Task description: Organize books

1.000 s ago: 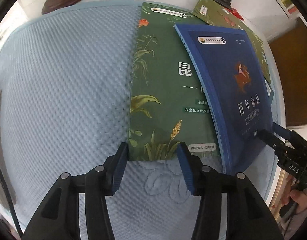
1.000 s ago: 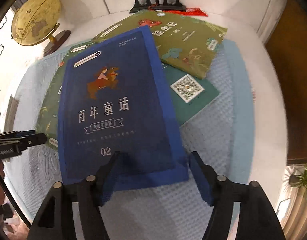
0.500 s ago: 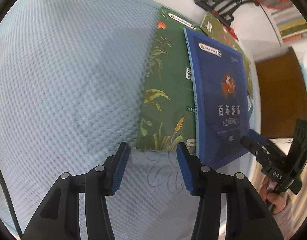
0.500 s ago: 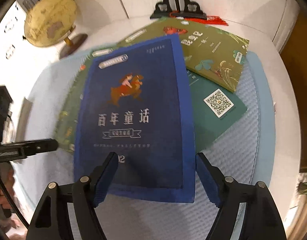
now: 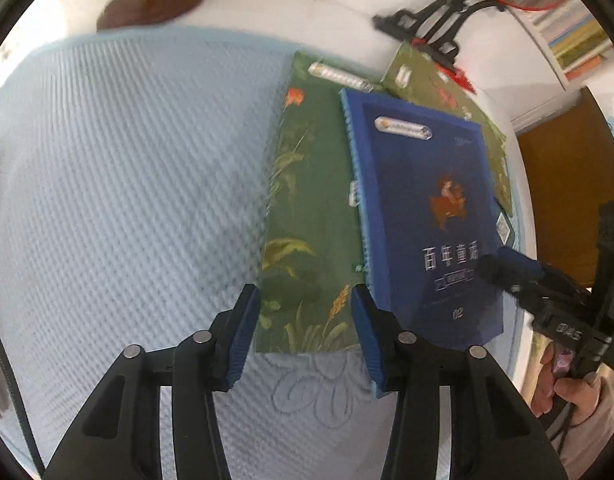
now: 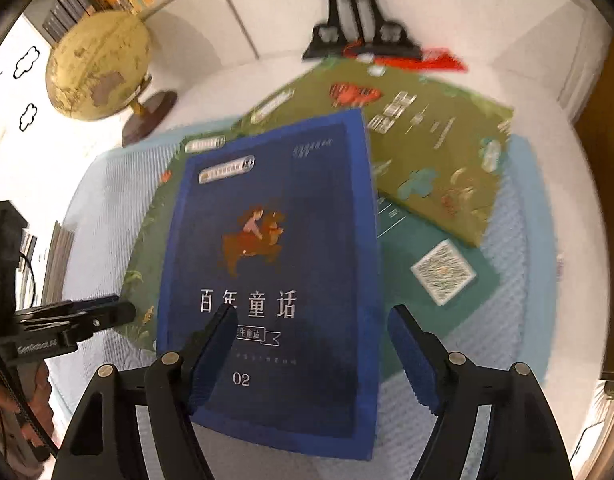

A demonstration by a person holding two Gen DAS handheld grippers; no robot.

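Right gripper point(image 6: 311, 356) advanced over blue book point(image 6: 275, 264), globe point(image 6: 99, 66) behind

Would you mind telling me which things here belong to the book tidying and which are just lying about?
Part of the job:
- blue book
- green plant book
- olive book
- teal book

Just lying about:
- globe
- black stand
- red tassel
- blue mat

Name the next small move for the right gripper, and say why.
Probably lower the right gripper and close on the blue book's near edge: its jaws stand open astride it, gripping nothing, and that book tops the green book. The left gripper, jaws closing, holds nothing.
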